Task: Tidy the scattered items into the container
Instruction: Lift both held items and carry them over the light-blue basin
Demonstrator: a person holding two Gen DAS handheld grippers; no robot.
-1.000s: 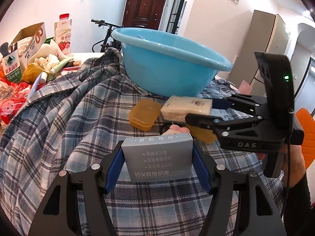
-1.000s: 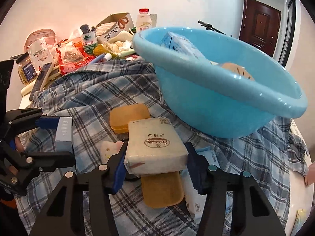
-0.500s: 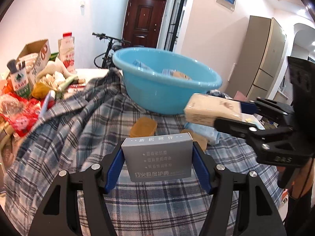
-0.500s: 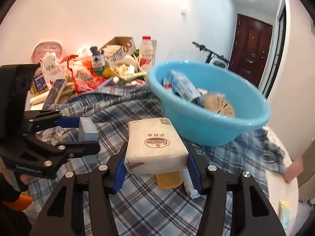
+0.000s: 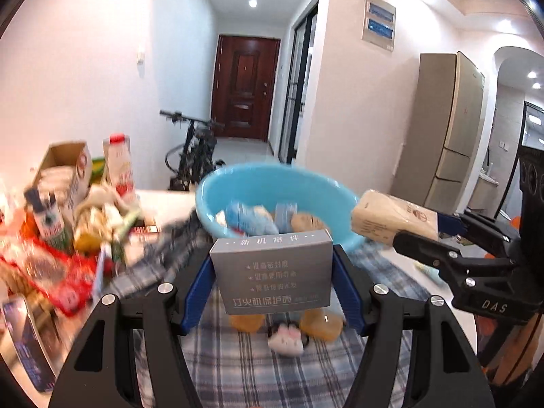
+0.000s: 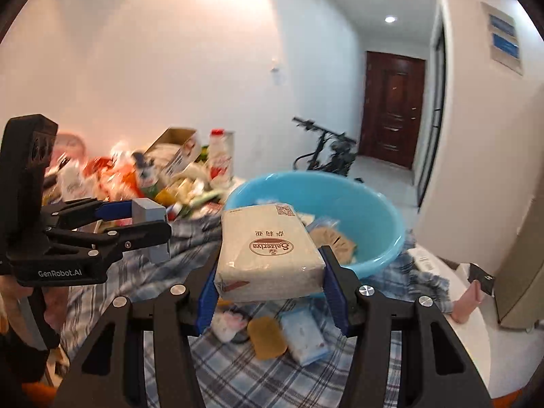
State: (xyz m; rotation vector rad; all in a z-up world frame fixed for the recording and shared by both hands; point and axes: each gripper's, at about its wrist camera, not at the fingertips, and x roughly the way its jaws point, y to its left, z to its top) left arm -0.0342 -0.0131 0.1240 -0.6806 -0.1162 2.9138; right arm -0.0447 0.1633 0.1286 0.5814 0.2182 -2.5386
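Both grippers are higher than 1 s ago: then they sat low over the plaid cloth [image 5: 238,367] with the basin rim above them, now both cameras look down into the blue basin [image 5: 217,190]. Both loads are lifted clear of the cloth and carried toward the basin, so the step in hand looks like transport, with release over the basin next. Neither load has slipped in its grip since then.

Left gripper [image 5: 272,272]: jaws pinching the grey box [image 5: 272,268] by its 2 side faces, box upright, printed face to the camera. It hangs in front of the basin's near rim, not yet over the opening as far as I can judge.

Right gripper [image 6: 268,272]: jaws pinching the beige tissue pack [image 6: 268,248] by its long sides, label up, pack level. In the left view the pack sits just beside the basin's right rim, raised above it.

Basin already holds several packets; blur hides what they are. Still loose on the cloth: 2 orange cases [image 5: 321,323], a small white pouch [image 5: 285,338], a pale blue packet [image 6: 302,336]. Clutter pile [image 5: 68,224] at left is well apart from the basin.

Both grippers point forward, roughly level, side by side and apart.
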